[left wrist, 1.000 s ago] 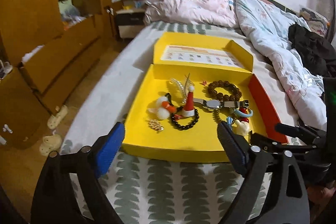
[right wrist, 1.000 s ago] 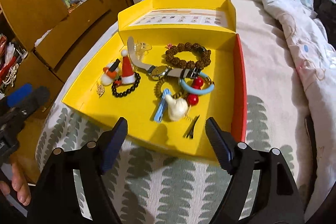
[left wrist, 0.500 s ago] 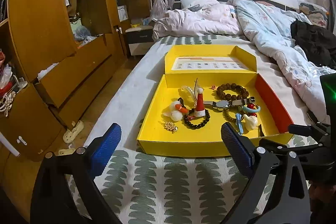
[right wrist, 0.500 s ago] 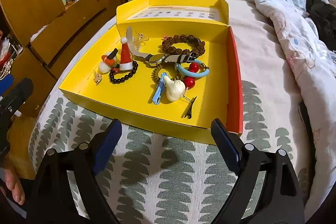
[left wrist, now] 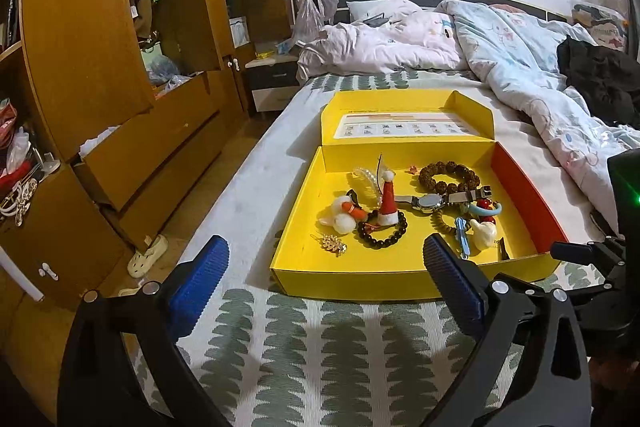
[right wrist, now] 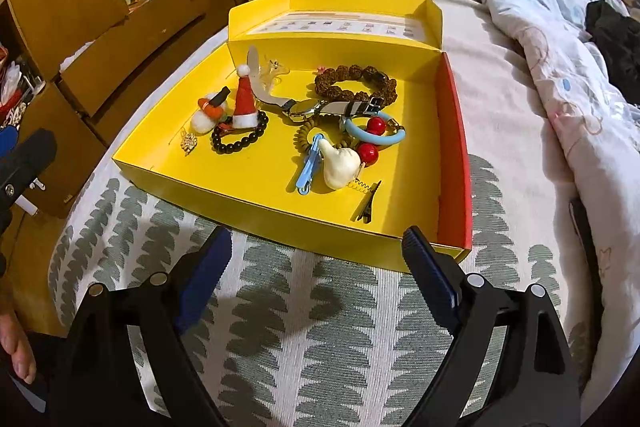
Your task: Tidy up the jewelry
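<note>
An open yellow box (left wrist: 304, 227) (right wrist: 256, 171) lies on the bed and holds several jewelry pieces: a brown bead bracelet (left wrist: 447, 175) (right wrist: 354, 83), a black bead bracelet (left wrist: 382, 233) (right wrist: 240, 137), a watch (left wrist: 430, 201) (right wrist: 300, 107), a red Santa-hat clip (left wrist: 387, 198) (right wrist: 244, 99), a gold brooch (left wrist: 334, 243) (right wrist: 188, 143), a blue clip (right wrist: 309, 167) and a white charm (right wrist: 340, 163). My left gripper (left wrist: 320, 291) and right gripper (right wrist: 316, 271) are both open and empty, held over the patterned cover in front of the box.
A leaf-patterned bed cover (left wrist: 320, 347) lies under the grippers. Crumpled duvets (left wrist: 520, 67) and black clothes (left wrist: 600, 79) lie at the far right. A wooden wardrobe with open drawers (left wrist: 120, 107) stands to the left, with slippers (left wrist: 148, 255) on the floor.
Both grippers have drawn back from the box toward the bed's near end and risen slightly; the box now looks farther away. Nothing in the box has moved.
</note>
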`<state>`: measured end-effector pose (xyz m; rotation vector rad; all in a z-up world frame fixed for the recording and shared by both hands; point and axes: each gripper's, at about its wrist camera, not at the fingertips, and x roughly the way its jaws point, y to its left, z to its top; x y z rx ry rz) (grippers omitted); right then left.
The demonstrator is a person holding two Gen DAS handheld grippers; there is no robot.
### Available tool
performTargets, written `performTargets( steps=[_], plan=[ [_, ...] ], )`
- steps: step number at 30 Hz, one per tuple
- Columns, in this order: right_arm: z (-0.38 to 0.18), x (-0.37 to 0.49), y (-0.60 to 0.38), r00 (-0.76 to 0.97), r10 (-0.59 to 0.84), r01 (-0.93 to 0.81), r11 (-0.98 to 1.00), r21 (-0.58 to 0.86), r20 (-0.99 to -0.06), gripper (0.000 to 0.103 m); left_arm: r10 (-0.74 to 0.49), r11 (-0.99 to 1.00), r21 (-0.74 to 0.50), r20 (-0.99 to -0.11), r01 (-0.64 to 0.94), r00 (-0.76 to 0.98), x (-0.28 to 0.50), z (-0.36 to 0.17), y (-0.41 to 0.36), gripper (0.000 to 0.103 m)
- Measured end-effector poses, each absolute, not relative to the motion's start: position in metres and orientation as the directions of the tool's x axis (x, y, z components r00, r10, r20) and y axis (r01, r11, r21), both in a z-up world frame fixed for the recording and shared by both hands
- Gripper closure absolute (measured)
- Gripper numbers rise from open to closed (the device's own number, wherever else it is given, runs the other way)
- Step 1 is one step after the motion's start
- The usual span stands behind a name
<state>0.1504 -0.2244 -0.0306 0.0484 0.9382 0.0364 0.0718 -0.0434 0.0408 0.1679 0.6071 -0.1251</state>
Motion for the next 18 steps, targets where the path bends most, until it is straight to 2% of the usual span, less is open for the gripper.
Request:
performTargets(
  steps=[8,18],
  plan=[
    [-0.0327,0.1485,-0.2213,0.586,0.056,-0.017,0.998,0.056,-0.808,0.015,-0.06,0.987,0.081,-0.62,0.14,0.783,0.0803,0.0358,-0.0358,0.006],
    [-0.0326,0.148,-0.2211,0.587,0.054,-0.016,0.998,0.055,-0.808,0.015,-0.048,0.978,0.126,-0.635,0.165,0.771,0.0798,0.0318,-0.0442,0.006]
  ],
)
